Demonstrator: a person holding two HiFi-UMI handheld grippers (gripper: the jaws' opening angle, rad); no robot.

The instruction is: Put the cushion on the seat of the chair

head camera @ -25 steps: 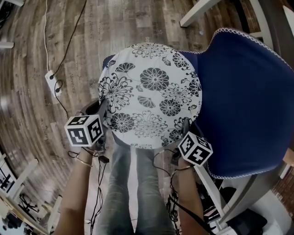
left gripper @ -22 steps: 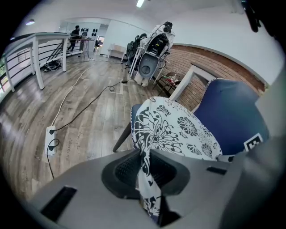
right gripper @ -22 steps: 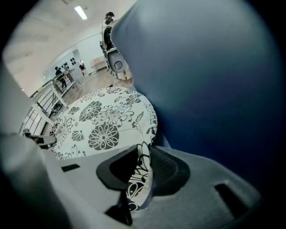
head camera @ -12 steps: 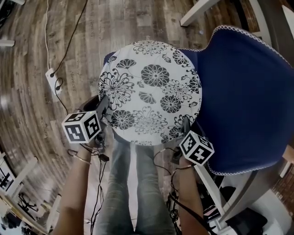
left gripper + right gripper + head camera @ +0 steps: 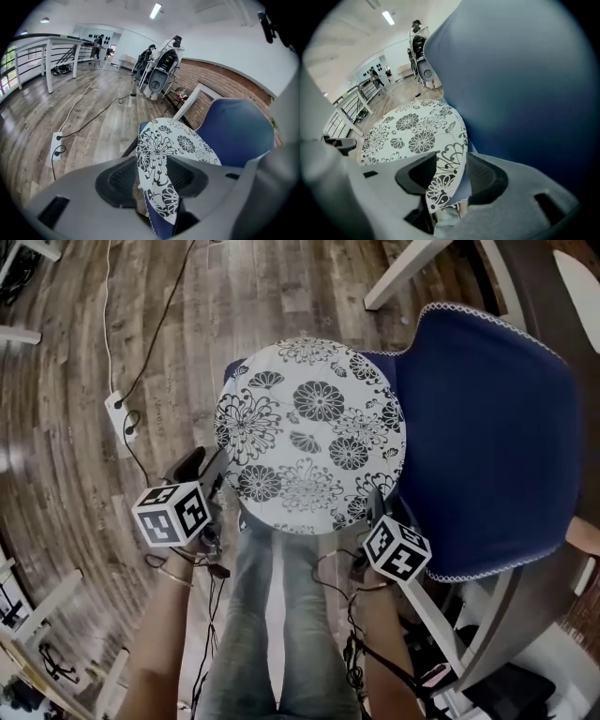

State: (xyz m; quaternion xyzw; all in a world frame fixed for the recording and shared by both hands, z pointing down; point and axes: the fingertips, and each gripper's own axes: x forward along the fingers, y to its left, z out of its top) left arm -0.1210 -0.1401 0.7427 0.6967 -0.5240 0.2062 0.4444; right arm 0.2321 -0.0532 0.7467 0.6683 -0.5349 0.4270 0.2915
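Grey jeans (image 5: 277, 615) at six o'clock, a thin bracelet (image 5: 171, 570) at seven o'clock, black cables (image 5: 202, 634) trailing beside them. Now the left gripper (image 5: 216, 470) and right gripper (image 5: 375, 505): pale grey bodies, dark ribbed pads (image 5: 119, 180), black-and-white marker cubes (image 5: 173, 514) at eight and five o'clock.

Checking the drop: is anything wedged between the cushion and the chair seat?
Nothing visible is. The cushion lies on the seat of the blue chair; only its near edge sits between the opening jaws of the left tool and the right tool.
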